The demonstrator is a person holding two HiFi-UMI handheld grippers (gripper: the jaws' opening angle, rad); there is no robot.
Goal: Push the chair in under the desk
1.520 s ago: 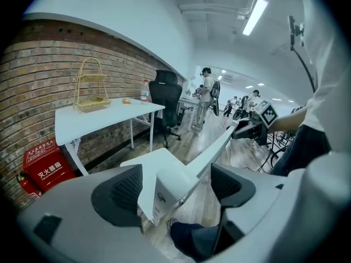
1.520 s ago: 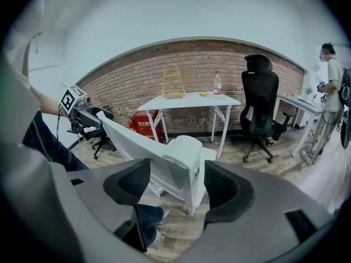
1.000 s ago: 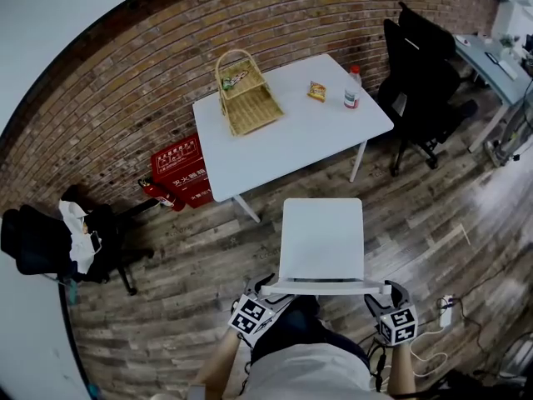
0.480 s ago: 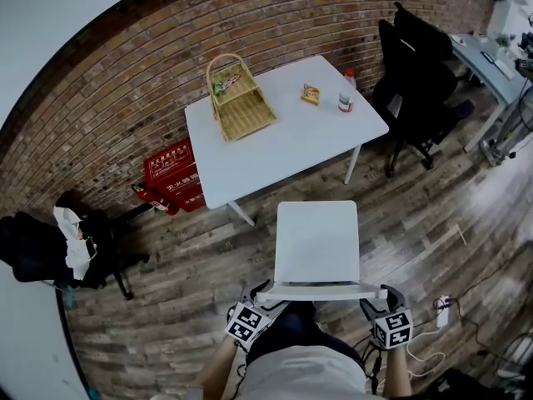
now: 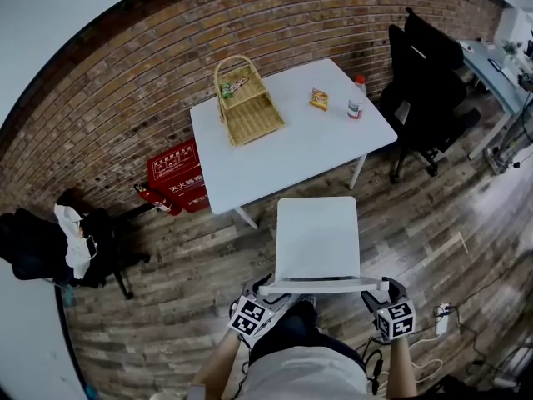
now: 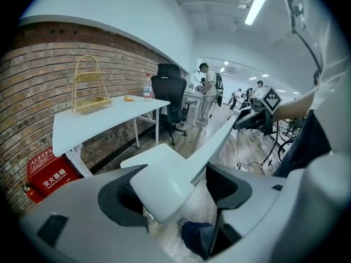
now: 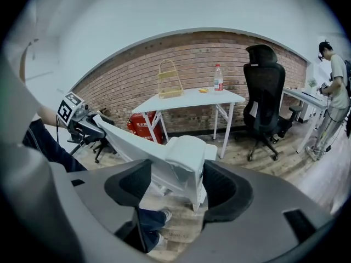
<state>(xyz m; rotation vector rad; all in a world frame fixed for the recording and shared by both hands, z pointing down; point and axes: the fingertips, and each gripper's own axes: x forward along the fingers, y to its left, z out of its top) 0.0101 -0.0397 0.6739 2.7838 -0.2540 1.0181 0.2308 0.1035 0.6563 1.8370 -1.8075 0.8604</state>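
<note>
Looking down on a white table (image 5: 291, 144) at 12 o'clock, backed against a brick wall (image 5: 150, 65), thin white legs underneath.

Directly at 6 o'clock of it, got the chair (image 5: 317, 236): plain white all over, flat squarish seat, slim backrest (image 5: 323, 287) running across the near side, white legs. Standing on the wood-plank floor (image 5: 191, 273), seat front close to the table's near edge but not under the top yet.

At 3 o'clock of the table, a black high-back office chair (image 5: 425, 82).

Up on the table around 10 o'clock, a two-tier wicker basket (image 5: 250, 115) with a tall loop handle. Holding a small green-and-red packet (image 5: 233, 83) in the top tier; can't tell about the lower one.

Down on the floor at 8 o'clock of the table, a red box (image 5: 179, 172) with white Chinese characters on lid and front, too small to read off safely.

Left tool (image 5: 266, 290) and right tool (image 5: 383, 292) at 7 and 5 o'clock of the seat, at either end of the backrest. Both spread wide around a backrest corner, not clamped on it.

At 2 o'clock on the table, an upright clear bottle (image 5: 356, 100) with a red cap and a pale label, print too tiny to read.

Near the bottle at its 9 o'clock, a yellow-orange snack packet (image 5: 319, 99) lying flat.
</note>
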